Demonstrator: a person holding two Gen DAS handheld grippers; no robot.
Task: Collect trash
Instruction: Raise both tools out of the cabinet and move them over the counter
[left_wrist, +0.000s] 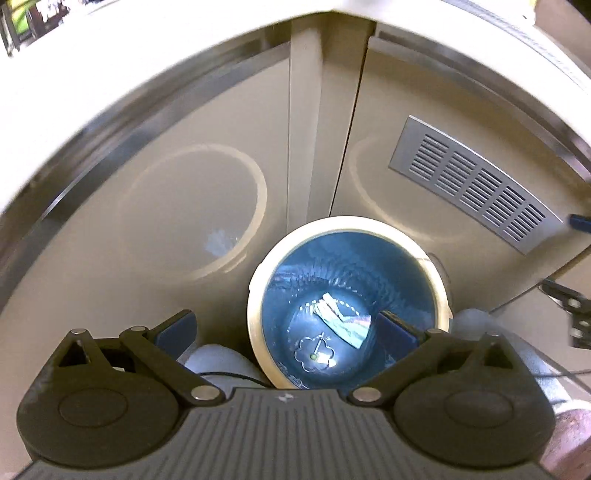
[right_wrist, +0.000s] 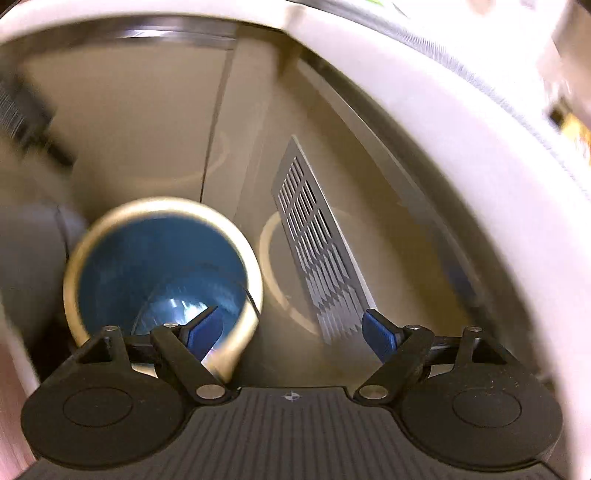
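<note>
A round bin with a cream rim (left_wrist: 258, 280) and a blue liner stands on the floor against beige cabinet doors. A crumpled paper wrapper (left_wrist: 343, 321) lies at its bottom. My left gripper (left_wrist: 284, 328) is open and empty above the bin, its right finger over the opening. In the right wrist view the same bin (right_wrist: 162, 210) is at lower left, blurred. My right gripper (right_wrist: 293, 332) is open and empty, its left finger over the bin's rim.
Beige cabinet doors (left_wrist: 177, 177) rise behind the bin, with a silver vent grille (left_wrist: 469, 184), which also shows in the right wrist view (right_wrist: 317, 251). A white countertop edge (right_wrist: 461, 122) curves overhead. A grey rounded object (left_wrist: 218, 362) lies by the bin.
</note>
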